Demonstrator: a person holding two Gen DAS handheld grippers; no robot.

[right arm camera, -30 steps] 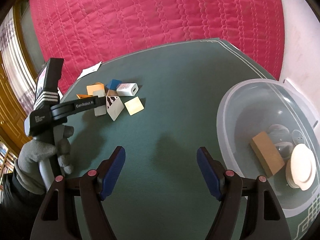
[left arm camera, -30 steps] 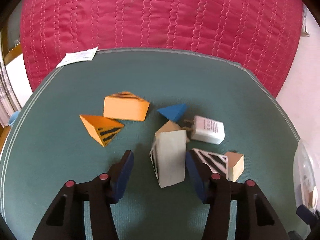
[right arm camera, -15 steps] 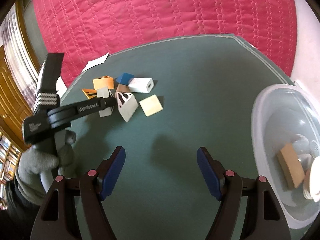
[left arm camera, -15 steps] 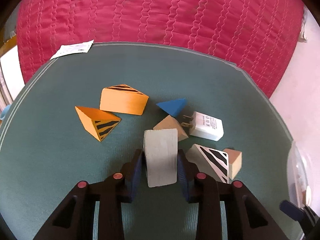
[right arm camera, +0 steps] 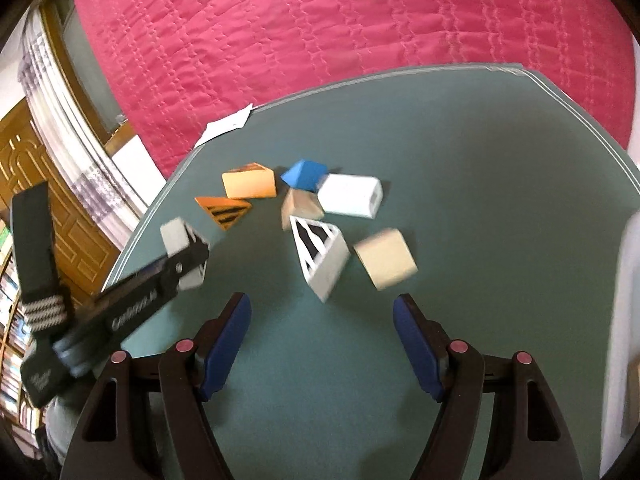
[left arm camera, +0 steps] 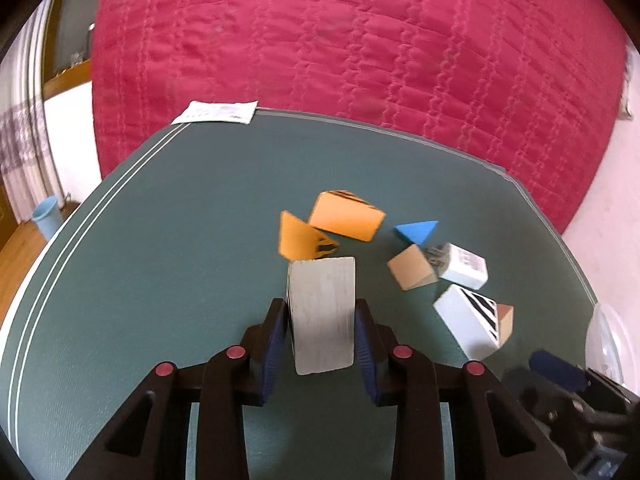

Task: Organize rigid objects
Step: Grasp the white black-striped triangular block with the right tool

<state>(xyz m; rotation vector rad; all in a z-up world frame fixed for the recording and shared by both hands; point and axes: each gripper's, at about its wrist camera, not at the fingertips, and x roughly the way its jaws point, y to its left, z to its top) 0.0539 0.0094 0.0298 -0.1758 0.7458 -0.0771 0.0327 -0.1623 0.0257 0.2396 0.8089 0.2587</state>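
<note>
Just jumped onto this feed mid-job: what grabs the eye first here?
The left gripper is shut on a pale grey block, front and centre in its own view. Behind it, two orange striped wedges, a blue wedge and a white charger lie scattered on the green table. The right gripper hangs open and empty, facing a zebra-striped wedge.

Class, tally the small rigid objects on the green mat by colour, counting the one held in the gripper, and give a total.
Orange wedges with black stripes: 2
White or grey wedges with black stripes: 2
Plain tan wooden blocks: 2
Blue wedge: 1
White plug adapter: 1
Total: 8
</note>
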